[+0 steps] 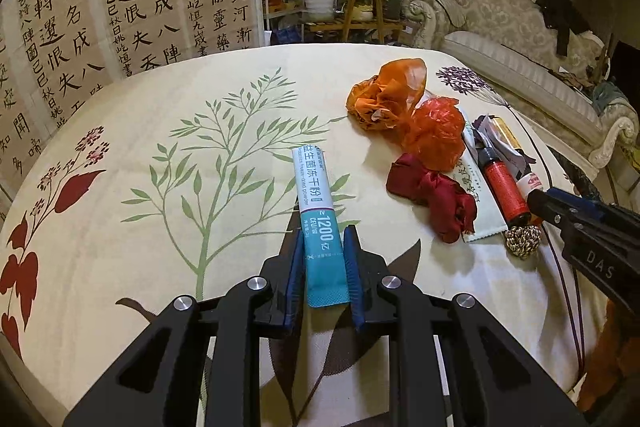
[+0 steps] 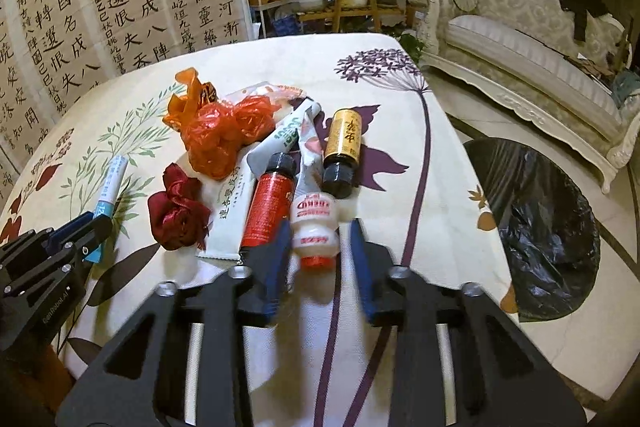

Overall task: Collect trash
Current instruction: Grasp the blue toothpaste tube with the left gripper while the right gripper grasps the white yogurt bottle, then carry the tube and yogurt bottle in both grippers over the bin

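Trash lies in a heap near the right edge of the table, on a cream cloth printed with leaves and flowers. My left claw is clamped on a teal and white powder sachet; its blue pads press the sachet's lower end from both sides, while the upper end rests on the cloth, pointing toward the far edge. My right claw stands spread, its pads on either side of a small white bottle with red print and a red cap, not touching it that I can see.

Beside that bottle lies a red bottle with a black cap, and past it a gold bottle, also black-capped. Left of these are a white packet with dark lettering, a dark red wad of cloth, and crumpled orange plastic bags toward the far edge. A knot of brown and white cord shows only in the left view.

The white packet is half buried under the bags and bottles, so its full shape is hidden. My right pads are blurred. Off the right edge, on the floor, sits a bin with a black bag, its near side cut off by the table.
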Tool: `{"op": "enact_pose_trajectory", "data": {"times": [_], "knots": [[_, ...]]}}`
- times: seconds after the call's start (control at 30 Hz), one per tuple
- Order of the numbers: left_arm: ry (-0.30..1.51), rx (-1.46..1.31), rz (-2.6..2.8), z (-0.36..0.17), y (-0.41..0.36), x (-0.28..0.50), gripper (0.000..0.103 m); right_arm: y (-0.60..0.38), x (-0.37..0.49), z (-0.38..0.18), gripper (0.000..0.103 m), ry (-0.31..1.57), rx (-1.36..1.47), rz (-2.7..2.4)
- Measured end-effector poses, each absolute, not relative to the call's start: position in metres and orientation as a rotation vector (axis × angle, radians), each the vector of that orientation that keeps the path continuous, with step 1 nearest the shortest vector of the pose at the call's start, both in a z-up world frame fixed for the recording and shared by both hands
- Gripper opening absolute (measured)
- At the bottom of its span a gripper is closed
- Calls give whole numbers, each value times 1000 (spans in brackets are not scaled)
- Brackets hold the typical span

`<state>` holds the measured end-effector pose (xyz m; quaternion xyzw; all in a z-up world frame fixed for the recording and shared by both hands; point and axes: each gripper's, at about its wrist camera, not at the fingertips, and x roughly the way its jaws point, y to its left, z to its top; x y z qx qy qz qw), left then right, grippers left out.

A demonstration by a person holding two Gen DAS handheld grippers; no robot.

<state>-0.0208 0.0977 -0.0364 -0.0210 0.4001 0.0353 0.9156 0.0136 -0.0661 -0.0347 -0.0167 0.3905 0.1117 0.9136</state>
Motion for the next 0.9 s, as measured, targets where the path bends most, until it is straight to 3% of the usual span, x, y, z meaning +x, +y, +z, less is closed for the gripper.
{"op": "enact_pose_trajectory", "data": {"times": [0.4, 0.9], "knots": [[775, -36, 12, -20, 77, -22, 21, -92, 4, -20, 25, 742, -8, 182], [681, 45, -204, 5, -26, -7, 22, -200, 8, -9, 25, 672, 61, -61]]}}
